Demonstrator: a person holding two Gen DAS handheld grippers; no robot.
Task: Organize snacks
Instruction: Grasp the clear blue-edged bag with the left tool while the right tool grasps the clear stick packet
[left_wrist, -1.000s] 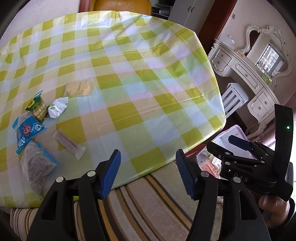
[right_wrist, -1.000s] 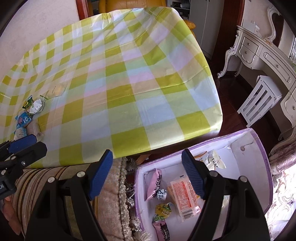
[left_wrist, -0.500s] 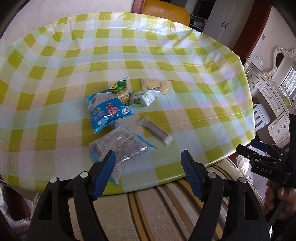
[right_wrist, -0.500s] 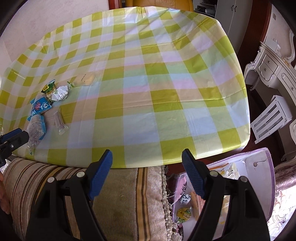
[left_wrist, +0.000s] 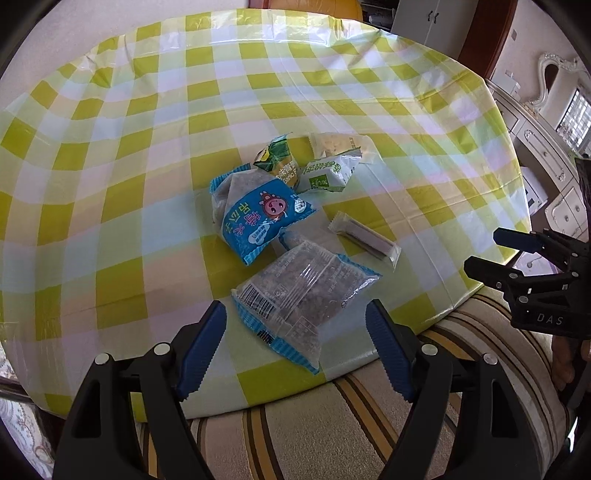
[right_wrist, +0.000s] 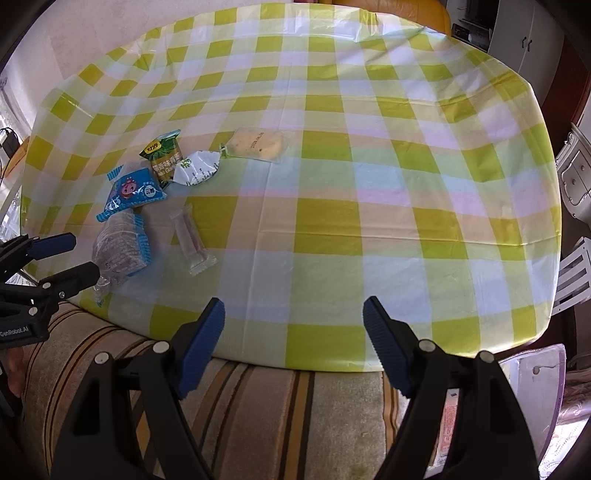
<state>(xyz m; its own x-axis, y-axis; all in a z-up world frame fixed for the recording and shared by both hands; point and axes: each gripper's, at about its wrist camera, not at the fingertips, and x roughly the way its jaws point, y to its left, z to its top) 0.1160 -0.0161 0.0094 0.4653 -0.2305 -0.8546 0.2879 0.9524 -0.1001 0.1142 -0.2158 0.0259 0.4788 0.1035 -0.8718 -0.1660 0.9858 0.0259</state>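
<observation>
L gripper (left_wrist: 295, 345) jaws just widened over clear snack bag (left_wrist: 303, 295), untouched.

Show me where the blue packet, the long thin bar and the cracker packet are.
Blue packet (left_wrist: 264, 218), left wrist view, on its printed front.
Long thin bar (left_wrist: 364, 240), left wrist view, on its middle.
Cracker packet (right_wrist: 256, 144), right wrist view, on the cracker inside.

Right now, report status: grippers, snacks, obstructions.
Left gripper jaws just opened wider, empty, over clear grain packet. Right gripper open, empty. Six snacks on checked table. Nothing blocking.
</observation>
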